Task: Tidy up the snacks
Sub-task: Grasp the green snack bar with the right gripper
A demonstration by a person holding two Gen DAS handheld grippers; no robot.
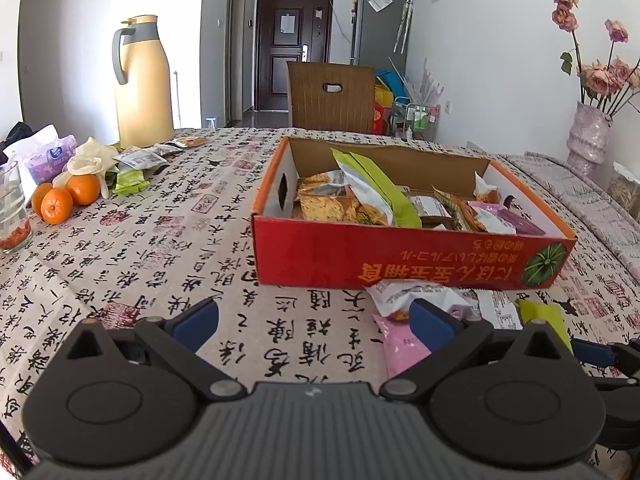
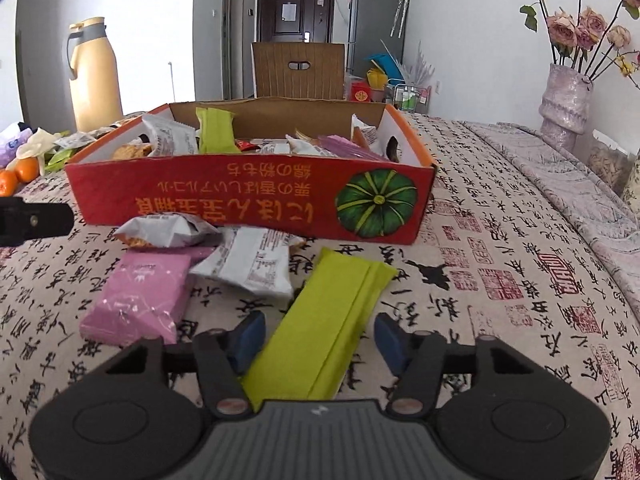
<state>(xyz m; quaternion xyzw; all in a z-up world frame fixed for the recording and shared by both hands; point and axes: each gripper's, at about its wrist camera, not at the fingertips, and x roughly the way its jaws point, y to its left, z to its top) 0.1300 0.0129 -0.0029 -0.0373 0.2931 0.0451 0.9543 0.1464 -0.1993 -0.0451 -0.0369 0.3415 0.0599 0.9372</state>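
- Lying flat on the bench point(image 2: 500, 216), a green snack pack point(image 2: 332, 316) sits between the wide-apart fingers of the right gripper point(image 2: 320, 340).
- Left gripper point(image 1: 316, 320) gapes too, holding nothing.
- Red box point(image 2: 248, 204) holds snacks.

Both hand-held grippers — left point(image 1: 316, 322), right point(image 2: 320, 338) — open-jawed

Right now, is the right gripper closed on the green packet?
No, the right gripper is open, its blue pads apart on either side of the green packet.

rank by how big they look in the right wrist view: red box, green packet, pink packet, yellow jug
1. red box
2. green packet, lying between the open right gripper fingers
3. pink packet
4. yellow jug

The packets are near the camera and the jug is far back, so the jug's last place is unsure.
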